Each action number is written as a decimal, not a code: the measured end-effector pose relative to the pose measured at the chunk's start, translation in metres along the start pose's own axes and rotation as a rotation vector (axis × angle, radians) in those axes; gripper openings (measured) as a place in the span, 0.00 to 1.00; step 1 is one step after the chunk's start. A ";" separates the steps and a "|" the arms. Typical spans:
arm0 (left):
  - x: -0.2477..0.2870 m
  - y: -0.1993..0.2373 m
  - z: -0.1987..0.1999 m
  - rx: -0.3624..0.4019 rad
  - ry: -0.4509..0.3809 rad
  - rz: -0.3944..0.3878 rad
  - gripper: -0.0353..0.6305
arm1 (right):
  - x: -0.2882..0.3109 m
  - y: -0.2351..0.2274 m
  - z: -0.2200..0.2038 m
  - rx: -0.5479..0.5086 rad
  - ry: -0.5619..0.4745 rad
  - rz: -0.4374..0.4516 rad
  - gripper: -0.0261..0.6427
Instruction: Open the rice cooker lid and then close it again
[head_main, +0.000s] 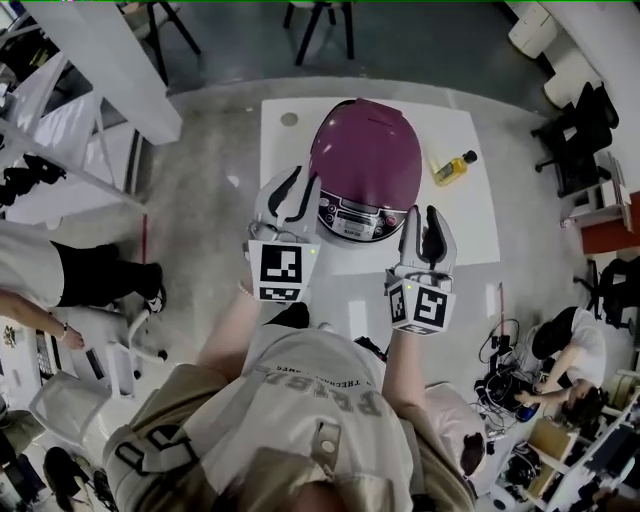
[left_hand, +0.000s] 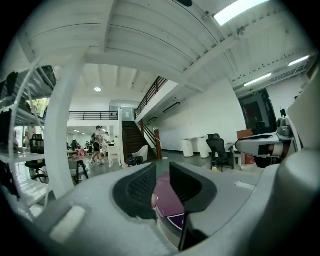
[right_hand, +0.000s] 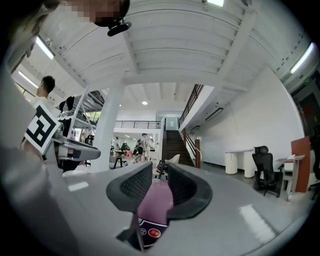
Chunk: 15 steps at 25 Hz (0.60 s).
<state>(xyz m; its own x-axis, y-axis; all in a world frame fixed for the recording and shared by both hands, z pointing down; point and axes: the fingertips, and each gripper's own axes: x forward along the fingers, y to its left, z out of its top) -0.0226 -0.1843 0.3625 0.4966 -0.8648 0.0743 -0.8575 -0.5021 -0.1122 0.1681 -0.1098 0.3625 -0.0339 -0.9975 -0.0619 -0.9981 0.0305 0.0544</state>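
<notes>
A purple rice cooker (head_main: 365, 160) stands on a white table (head_main: 470, 200) with its lid down and its control panel (head_main: 350, 218) facing me. My left gripper (head_main: 296, 190) is held at the cooker's front left, its jaws only a narrow gap apart with nothing between them. My right gripper (head_main: 428, 222) hovers just off the cooker's front right, jaws likewise close together and empty. In the left gripper view the purple cooker (left_hand: 167, 202) shows through the gap of the left gripper (left_hand: 161, 175). The right gripper view shows the cooker (right_hand: 155, 207) below the right gripper (right_hand: 160, 175).
A yellow bottle (head_main: 452, 167) lies on the table to the right of the cooker, and a small round thing (head_main: 289, 119) sits at the back left. A white pillar and shelving (head_main: 90, 110) stand at the left. People sit at the left and at the lower right.
</notes>
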 end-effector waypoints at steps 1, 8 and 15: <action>-0.005 -0.001 0.000 -0.005 -0.002 0.017 0.17 | -0.005 0.001 0.002 -0.022 -0.004 -0.002 0.18; -0.035 -0.007 0.008 0.014 -0.019 0.097 0.08 | -0.029 0.000 0.012 -0.049 -0.031 -0.011 0.04; -0.051 -0.013 0.015 0.040 -0.027 0.119 0.07 | -0.038 0.002 0.022 -0.049 -0.045 0.002 0.04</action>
<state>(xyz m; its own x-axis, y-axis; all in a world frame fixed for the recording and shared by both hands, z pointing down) -0.0343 -0.1340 0.3456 0.3956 -0.9179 0.0317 -0.9047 -0.3954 -0.1586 0.1663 -0.0701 0.3435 -0.0395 -0.9935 -0.1067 -0.9942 0.0284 0.1035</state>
